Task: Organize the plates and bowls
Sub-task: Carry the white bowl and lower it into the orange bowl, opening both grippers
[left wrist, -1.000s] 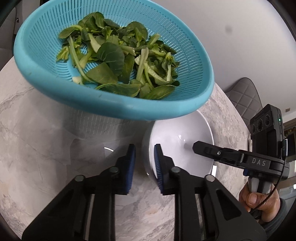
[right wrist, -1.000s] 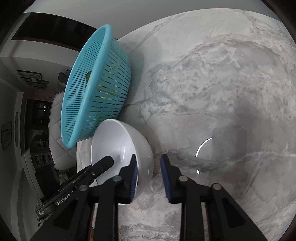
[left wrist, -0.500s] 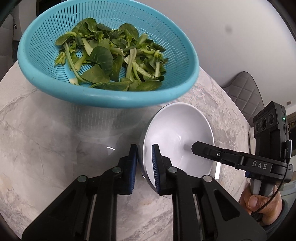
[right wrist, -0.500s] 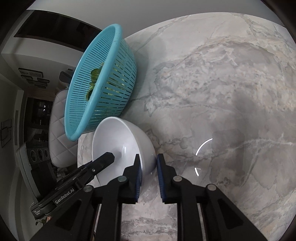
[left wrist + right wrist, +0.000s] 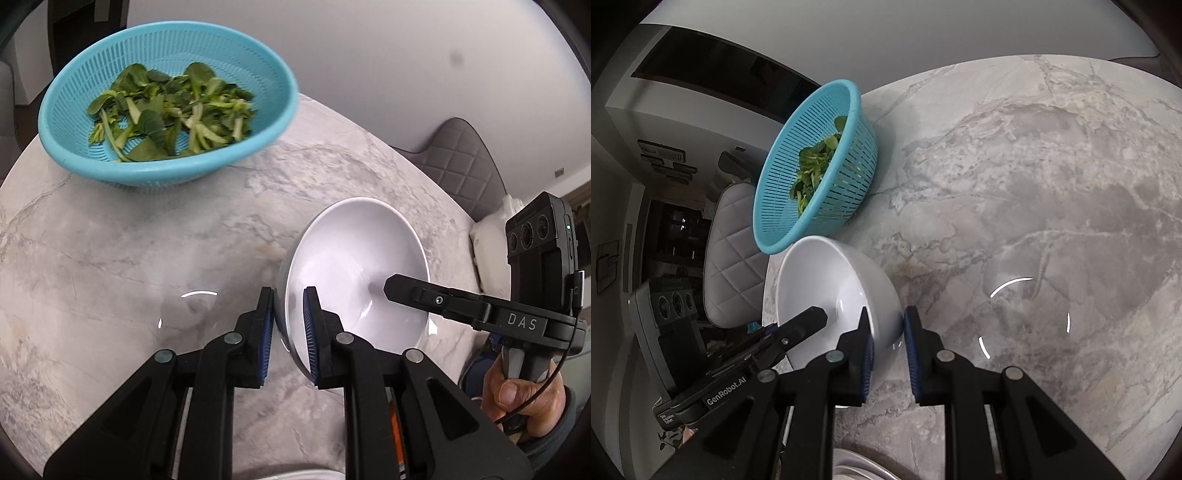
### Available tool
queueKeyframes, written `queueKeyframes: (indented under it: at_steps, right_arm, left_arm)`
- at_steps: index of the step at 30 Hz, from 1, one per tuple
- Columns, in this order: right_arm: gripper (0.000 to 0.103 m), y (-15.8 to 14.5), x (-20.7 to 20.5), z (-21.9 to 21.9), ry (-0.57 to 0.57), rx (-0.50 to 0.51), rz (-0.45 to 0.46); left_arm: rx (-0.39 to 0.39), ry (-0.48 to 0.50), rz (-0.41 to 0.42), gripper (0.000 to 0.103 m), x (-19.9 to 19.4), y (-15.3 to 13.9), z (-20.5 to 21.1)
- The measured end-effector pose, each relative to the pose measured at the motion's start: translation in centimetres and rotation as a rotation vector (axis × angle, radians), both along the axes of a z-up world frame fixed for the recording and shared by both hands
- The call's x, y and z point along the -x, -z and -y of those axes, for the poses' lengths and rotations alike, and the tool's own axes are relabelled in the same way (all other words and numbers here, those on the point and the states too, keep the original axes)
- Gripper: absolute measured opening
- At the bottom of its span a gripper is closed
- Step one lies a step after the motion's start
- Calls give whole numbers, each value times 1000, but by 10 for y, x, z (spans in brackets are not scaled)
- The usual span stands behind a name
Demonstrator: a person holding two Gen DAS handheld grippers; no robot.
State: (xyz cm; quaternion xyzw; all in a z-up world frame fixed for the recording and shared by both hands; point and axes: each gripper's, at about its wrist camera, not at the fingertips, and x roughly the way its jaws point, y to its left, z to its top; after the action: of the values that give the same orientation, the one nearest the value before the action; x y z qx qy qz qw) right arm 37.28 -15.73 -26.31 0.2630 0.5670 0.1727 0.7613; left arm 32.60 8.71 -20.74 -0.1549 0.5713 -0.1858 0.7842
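Left of the bowl (image 5: 351, 266), the blue strainer (image 5: 166, 99) of greens sits on the bench (image 5: 110, 240). Our left gripper (image 5: 288, 325) and right gripper (image 5: 888, 345) each clench the tilted bowl's rim. We risk the glazed rim slipping, or the bowl twisting if our hands pull unevenly.

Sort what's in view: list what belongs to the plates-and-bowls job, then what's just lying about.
Job in hand:
- white bowl, rim pinched on both sides
- left claw, shut on the rim
- right claw, shut on the opposite rim

Lying about:
- blue colander with greens
- marble table
- quilted chair
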Motion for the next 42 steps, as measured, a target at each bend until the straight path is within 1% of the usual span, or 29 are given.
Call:
queueKeyframes:
  at_steps: [8, 14, 17, 19, 23, 29, 38, 42]
  right_arm:
    - [19, -30, 64, 33, 56, 12, 36]
    - [19, -44, 113, 56, 107, 37, 53]
    - [19, -46, 137, 65, 128, 50, 56]
    - [19, -43, 154, 70, 141, 57, 53]
    - [19, -28, 182, 78, 166, 52, 27]
    - [19, -8, 209, 87, 202, 51, -8]
    - [19, 9, 218, 94, 215, 63, -35]
    - [19, 17, 217, 94, 210, 77, -50]
  left_arm:
    - [29, 117, 17, 14, 54, -33, 46]
    - [17, 216, 19, 14, 98, -43, 83]
    - [5, 253, 12, 14, 117, -40, 98]
    - [-9, 274, 2, 14, 129, -35, 106]
    - [-35, 306, -27, 14, 149, -21, 119]
    - [-81, 347, -47, 14, 168, -2, 135]
    - [-123, 361, -70, 14, 174, 15, 148]
    - [-129, 360, -81, 14, 175, 23, 151]
